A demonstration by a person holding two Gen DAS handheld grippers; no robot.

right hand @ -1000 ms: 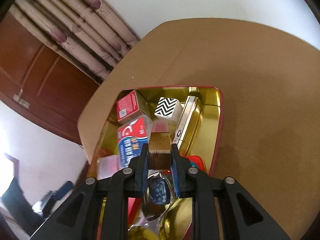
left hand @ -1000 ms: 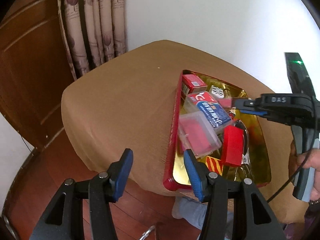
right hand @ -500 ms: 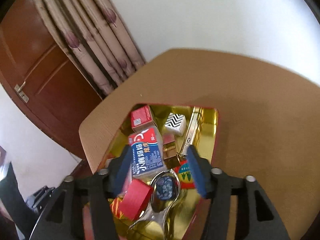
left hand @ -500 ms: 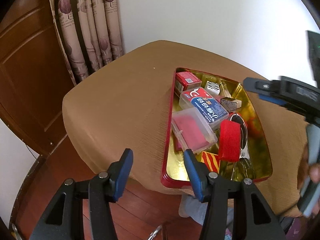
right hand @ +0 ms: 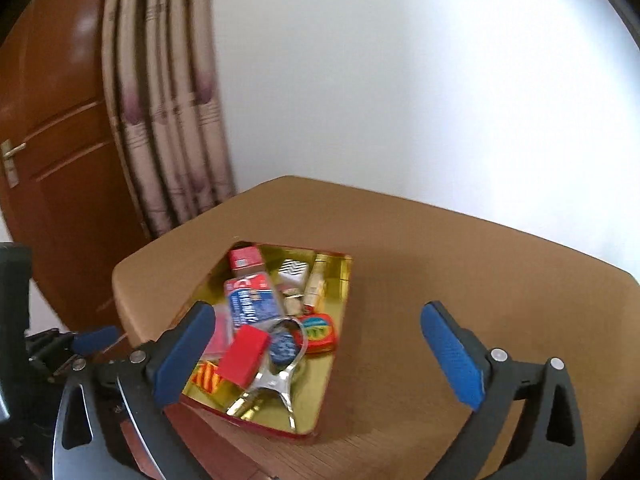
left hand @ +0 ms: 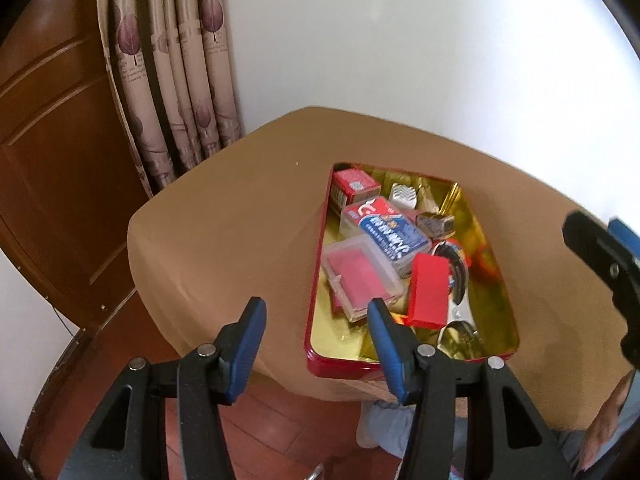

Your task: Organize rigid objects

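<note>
A red tin tray with a gold inside lies on the brown-covered table. It holds a red box, a zigzag-patterned cube, a blue-and-red pack, a clear case, a red block, a metal clip and a small gold-brown block. My left gripper hangs open over the tray's near left corner, holding nothing. My right gripper is back from the tray, its jaws opening wide with nothing between them; the gold-brown block lies free.
A patterned curtain and a wooden door stand left of the table, with a white wall behind. Wooden floor lies below the table's front edge. Bare brown cloth stretches right of the tray.
My right gripper let go of the gold-brown block in the tray, opened wide and drew back and up. My left gripper shifted slightly back.
</note>
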